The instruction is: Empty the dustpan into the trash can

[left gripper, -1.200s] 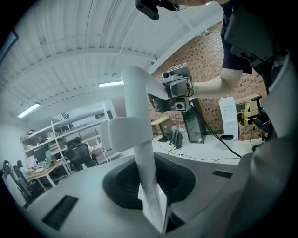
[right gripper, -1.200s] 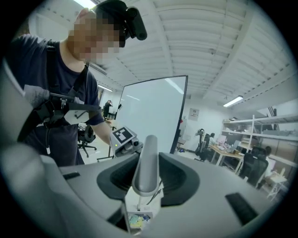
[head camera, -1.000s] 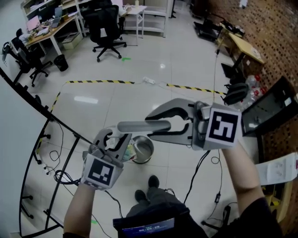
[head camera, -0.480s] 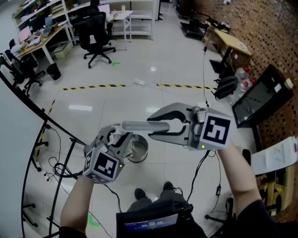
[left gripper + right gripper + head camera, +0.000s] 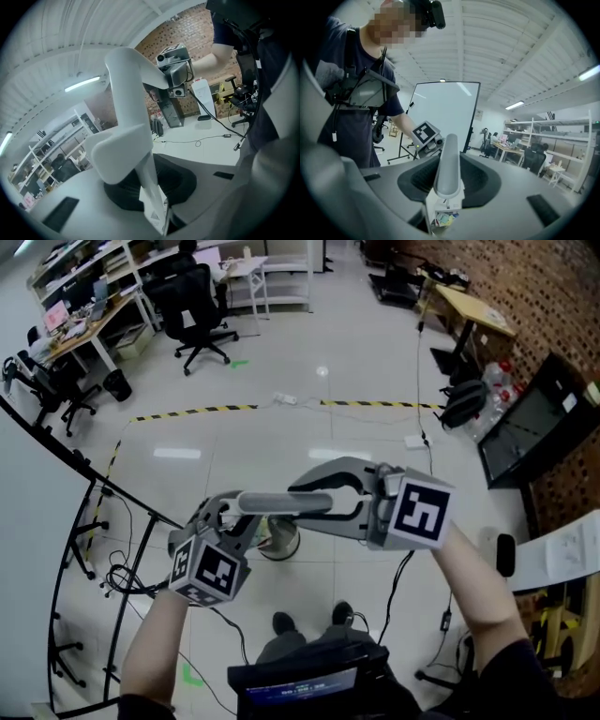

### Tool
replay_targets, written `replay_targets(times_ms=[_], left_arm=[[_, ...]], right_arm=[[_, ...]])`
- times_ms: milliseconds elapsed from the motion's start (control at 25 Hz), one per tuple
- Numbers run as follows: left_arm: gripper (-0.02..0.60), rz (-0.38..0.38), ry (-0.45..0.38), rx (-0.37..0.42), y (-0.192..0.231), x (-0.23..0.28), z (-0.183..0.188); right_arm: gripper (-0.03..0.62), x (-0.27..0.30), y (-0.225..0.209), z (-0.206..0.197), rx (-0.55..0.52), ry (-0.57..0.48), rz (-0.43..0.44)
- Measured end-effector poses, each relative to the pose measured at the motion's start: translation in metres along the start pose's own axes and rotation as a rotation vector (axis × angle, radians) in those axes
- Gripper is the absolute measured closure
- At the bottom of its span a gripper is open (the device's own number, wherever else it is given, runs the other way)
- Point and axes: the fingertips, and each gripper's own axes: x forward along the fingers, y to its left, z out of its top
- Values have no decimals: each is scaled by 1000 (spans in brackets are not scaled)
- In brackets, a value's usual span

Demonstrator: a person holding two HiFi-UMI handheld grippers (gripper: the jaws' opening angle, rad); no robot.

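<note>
1. Shoes [image 5: 286, 622] are seen at the lower middle of the head view, close behind the trash can [image 5: 281, 542], so the emptying is evidently meant to be done from straight above.
2. The left tongs [image 5: 242, 523], just left of centre, are closed on a thin white part of the dustpan [image 5: 123, 151]. In the left gripper view that white sheet is pinched between the jaws low in the frame. This end is probably gripped so that the tilt of the pan can be steered.
3. The right tongs [image 5: 305, 503], just right of centre, are clamped round the grey handle [image 5: 281, 502], which is held roughly level between the two tools. In the right gripper view the handle runs straight away between the pads. The weight is judged to be carried here while the other end is turned.
4. Coloured scraps [image 5: 442, 220] are made out at the bottom of the right gripper view, under the near end of the handle. The pan is therefore judged not yet emptied.
5. The trash can, a shiny round bin, is placed on the pale floor [image 5: 356, 409] at the centre of the head view, directly under the handle. The dustpan is held above its mouth and apart from it, so that whatever is tipped out should fall inside.
6. Farther up the frame, a line of yellow-and-black tape [image 5: 216, 410] is laid across the floor.
7. At the upper left, office chairs [image 5: 192, 296] and a desk [image 5: 84, 320] are set well apart from the work.
</note>
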Motion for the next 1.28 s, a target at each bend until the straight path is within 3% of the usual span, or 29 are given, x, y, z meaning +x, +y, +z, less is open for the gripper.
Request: replay_targets(times_ms=[320, 880, 1280], left_arm=[[534, -14, 28, -23, -16, 12, 15], [531, -1, 67, 92, -19, 12, 9], [529, -30, 69, 127, -26, 13, 10]], right_arm=[[447, -21, 5, 4, 15, -77, 13], [447, -21, 11, -8, -21, -20, 8], [447, -26, 16, -11, 13, -25, -12]])
